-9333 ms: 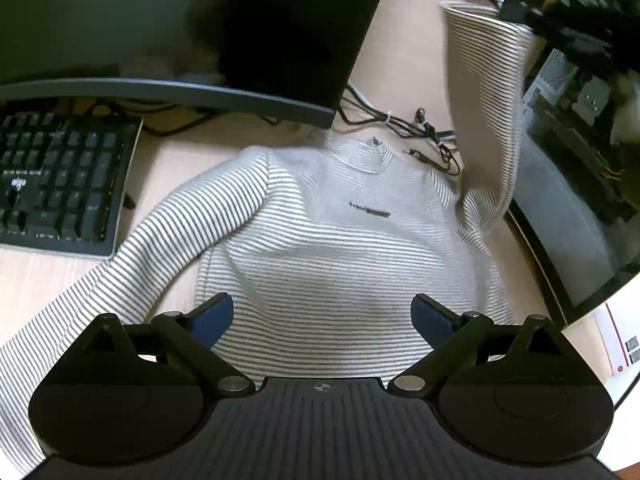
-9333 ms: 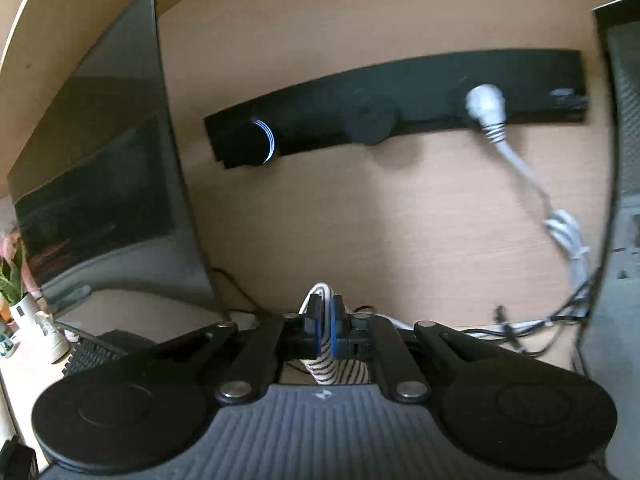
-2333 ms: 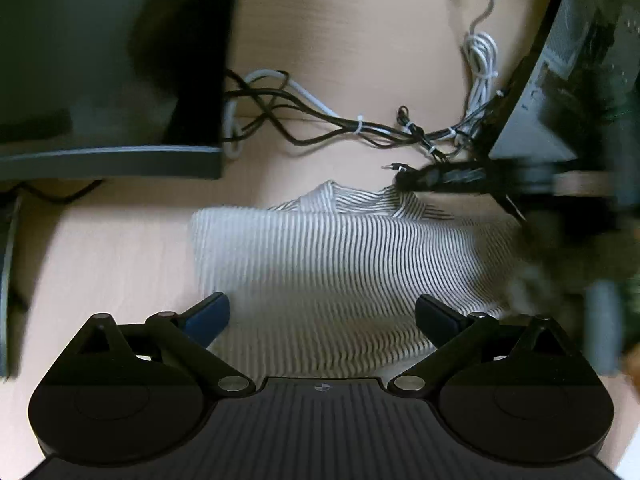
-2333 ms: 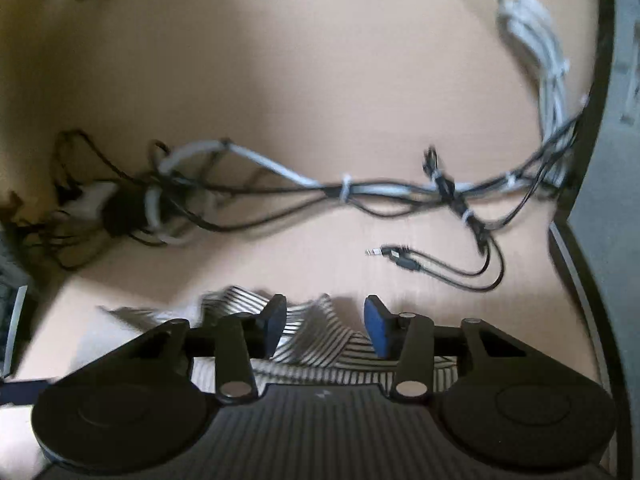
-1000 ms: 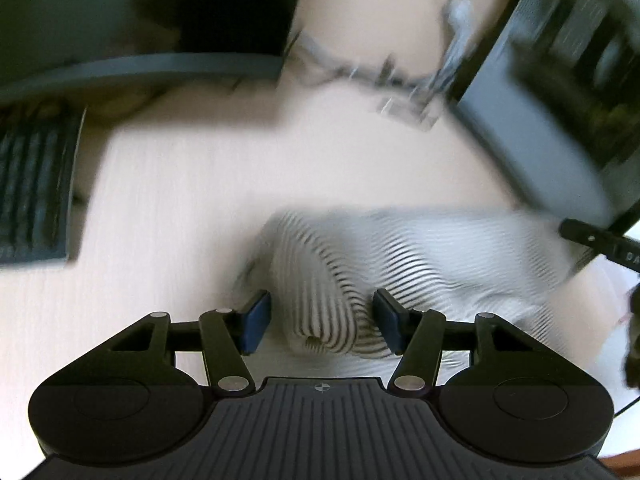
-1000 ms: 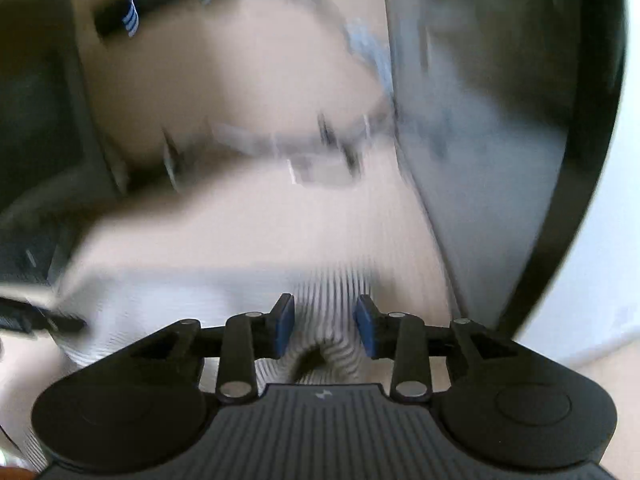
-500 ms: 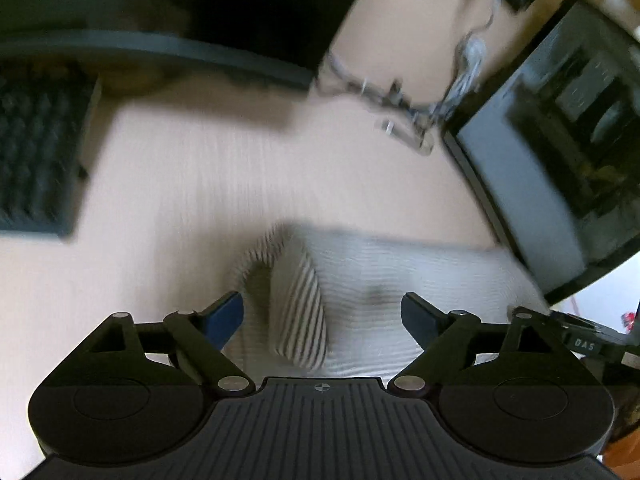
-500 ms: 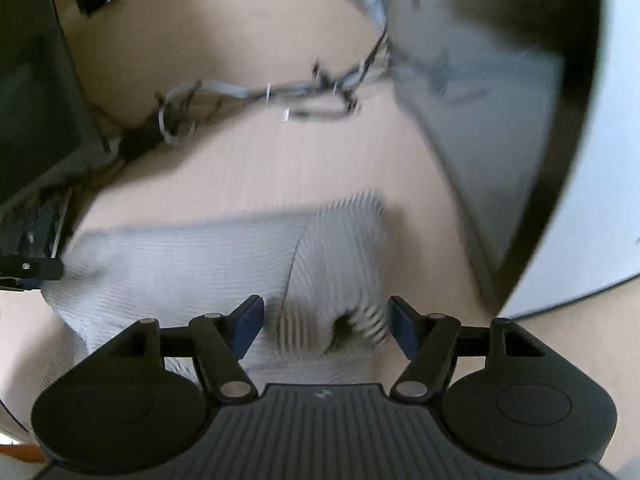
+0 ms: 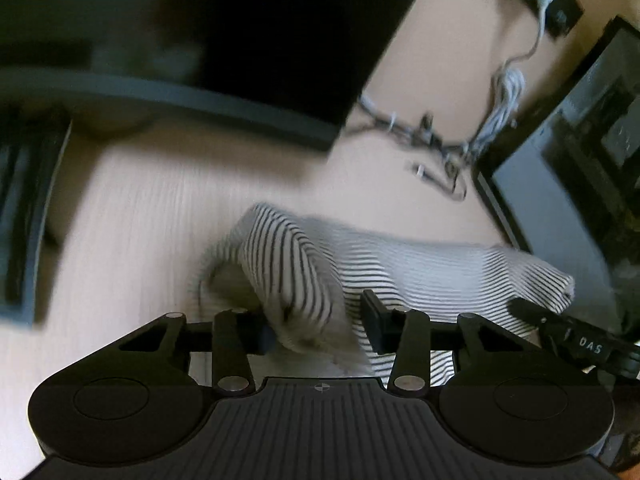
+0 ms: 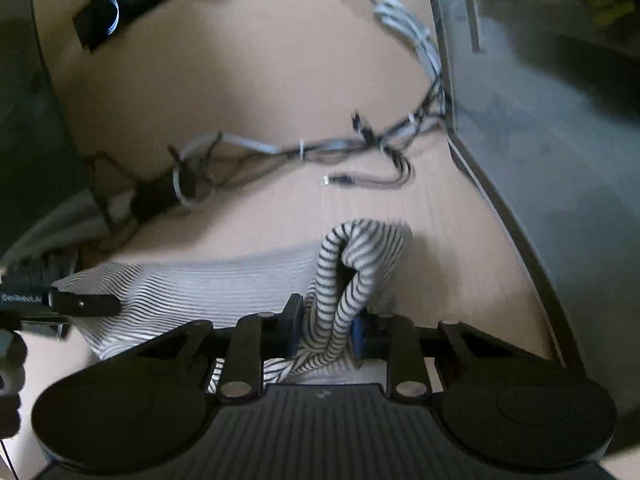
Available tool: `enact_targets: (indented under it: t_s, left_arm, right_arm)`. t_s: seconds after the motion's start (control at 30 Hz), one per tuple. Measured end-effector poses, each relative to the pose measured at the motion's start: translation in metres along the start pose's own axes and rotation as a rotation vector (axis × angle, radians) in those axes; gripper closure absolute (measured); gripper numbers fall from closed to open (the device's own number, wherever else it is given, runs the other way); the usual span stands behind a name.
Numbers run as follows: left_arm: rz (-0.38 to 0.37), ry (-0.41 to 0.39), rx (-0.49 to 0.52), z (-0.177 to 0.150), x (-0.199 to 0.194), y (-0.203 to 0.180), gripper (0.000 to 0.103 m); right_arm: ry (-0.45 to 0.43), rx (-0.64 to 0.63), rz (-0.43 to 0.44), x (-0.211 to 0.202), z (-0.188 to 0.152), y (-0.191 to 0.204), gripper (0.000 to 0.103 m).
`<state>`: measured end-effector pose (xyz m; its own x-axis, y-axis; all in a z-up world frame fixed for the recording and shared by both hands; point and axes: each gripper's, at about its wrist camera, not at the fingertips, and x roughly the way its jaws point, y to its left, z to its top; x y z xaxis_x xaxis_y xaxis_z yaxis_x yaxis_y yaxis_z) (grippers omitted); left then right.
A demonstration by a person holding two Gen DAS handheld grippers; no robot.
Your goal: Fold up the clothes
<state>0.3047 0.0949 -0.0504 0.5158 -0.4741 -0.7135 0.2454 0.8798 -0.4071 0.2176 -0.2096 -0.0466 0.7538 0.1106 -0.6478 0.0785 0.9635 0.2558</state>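
Basically we have a soft, light grey-and-white striped knit sweater [image 9: 420, 272] lying folded into a band on the pale wooden tabletop [image 9: 140, 220], limp enough to sag and bunch wherever it is lifted. Left tongs [image 9: 316, 326] sit partly spread around a raised fold at its left end, contact unclear through blur; right tongs [image 10: 326, 330] pinch a bunched fold at its right end. We'd judge thick doubled edges the best hold, since single layers slip and stretch.
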Motion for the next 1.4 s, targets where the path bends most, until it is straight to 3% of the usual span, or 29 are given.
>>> enact_targets:
  t_s: [0.2, 0.3, 0.33, 0.37, 0.43, 0.6, 0.83, 1.13, 1.17, 1.2, 1.23, 1.27, 1.4]
  left_arm:
    - [0.023, 0.071, -0.022, -0.021, 0.012, 0.010, 0.054]
    - [0.009, 0.067, -0.032, -0.028, 0.002, 0.013, 0.053]
    - [0.003, 0.059, -0.031, -0.028, -0.004, 0.013, 0.048]
    - [-0.004, 0.048, -0.029, -0.028, -0.012, 0.014, 0.045]
    - [-0.016, 0.022, -0.038, -0.024, -0.020, 0.012, 0.026]
    - [0.008, 0.016, -0.061, -0.022, -0.019, 0.007, 0.024]
    - [0.051, 0.035, -0.053, -0.022, -0.005, -0.001, 0.026]
    - [0.090, 0.057, -0.040, -0.022, 0.013, -0.009, 0.024]
    - [0.100, 0.048, -0.027, -0.020, 0.014, -0.011, 0.027]
    - [0.101, 0.038, -0.016, -0.018, 0.011, -0.014, 0.043]
    - [0.099, 0.027, -0.005, -0.016, 0.006, -0.016, 0.070]
    - [0.096, 0.016, 0.005, -0.013, 0.002, -0.019, 0.079]
    - [0.019, -0.050, 0.014, -0.009, -0.048, -0.036, 0.080]
  right_arm:
    - [0.115, 0.029, -0.025, 0.011, -0.019, -0.013, 0.075]
    - [0.112, 0.034, -0.011, 0.002, -0.020, -0.015, 0.070]
    - [0.104, 0.024, -0.008, -0.003, -0.019, -0.014, 0.065]
    - [0.092, 0.022, -0.003, -0.008, -0.017, -0.015, 0.052]
    - [0.069, 0.033, 0.003, -0.015, -0.013, -0.016, 0.042]
    - [0.041, 0.059, 0.000, -0.016, -0.009, -0.019, 0.042]
    - [0.079, 0.030, -0.028, 0.009, -0.012, -0.012, 0.043]
    - [0.075, -0.074, -0.038, 0.019, -0.013, 0.001, 0.069]
    - [0.068, -0.101, -0.044, 0.019, -0.011, 0.005, 0.079]
    - [0.058, -0.110, -0.034, 0.016, -0.008, 0.008, 0.085]
    - [0.046, -0.106, -0.013, 0.010, -0.003, 0.010, 0.085]
    - [0.034, -0.102, 0.008, 0.004, 0.001, 0.011, 0.086]
    - [-0.028, -0.066, 0.139, -0.047, 0.016, 0.021, 0.086]
